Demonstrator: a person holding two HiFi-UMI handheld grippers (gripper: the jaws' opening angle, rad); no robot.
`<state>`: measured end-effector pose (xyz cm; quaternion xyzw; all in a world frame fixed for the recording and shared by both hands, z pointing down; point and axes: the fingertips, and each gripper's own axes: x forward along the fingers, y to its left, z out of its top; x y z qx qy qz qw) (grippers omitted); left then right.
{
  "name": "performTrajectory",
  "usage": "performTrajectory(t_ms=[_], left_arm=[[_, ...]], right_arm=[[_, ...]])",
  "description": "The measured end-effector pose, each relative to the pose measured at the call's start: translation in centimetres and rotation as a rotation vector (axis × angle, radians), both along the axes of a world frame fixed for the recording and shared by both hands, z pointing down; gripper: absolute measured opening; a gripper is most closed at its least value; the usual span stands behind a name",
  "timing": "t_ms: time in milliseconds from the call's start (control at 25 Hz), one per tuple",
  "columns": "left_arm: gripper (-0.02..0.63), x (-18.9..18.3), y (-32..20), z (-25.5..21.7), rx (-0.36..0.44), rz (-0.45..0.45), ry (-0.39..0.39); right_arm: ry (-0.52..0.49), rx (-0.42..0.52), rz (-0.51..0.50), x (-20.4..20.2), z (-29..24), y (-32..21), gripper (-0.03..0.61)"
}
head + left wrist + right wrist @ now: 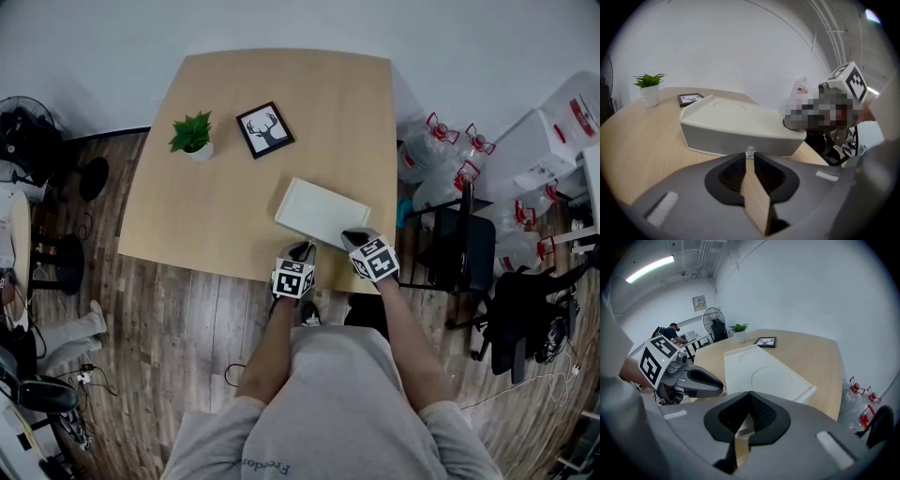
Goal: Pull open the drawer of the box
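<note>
The left gripper (750,157) pinches a tiny knob (750,151); box's (731,126) drawer edges indistinct.

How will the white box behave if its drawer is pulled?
The box looks light and stiff on a smooth table, so pulling its knob would probably slide it. Low and flat, it is unlikely to tip. The right gripper seems to rest on its top, perhaps steadying it.
</note>
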<state>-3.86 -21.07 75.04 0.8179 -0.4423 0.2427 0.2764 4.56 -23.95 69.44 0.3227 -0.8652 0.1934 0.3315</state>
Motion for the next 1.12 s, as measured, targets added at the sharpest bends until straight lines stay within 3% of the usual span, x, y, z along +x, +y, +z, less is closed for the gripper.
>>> performTrajectory(t_ms=[240,1120], left_arm=[[0.094,0.3,-0.4,0.2,-0.004,0.006,-0.003],[0.124,0.5,-1.3,0.8,-0.014,-0.022,-0.013]], right_arm=[[-0.008,0.003,0.005,-0.1,0.0,0.0,-0.002],[-0.009,-0.006,0.015,0.0,0.0,0.1,-0.002]])
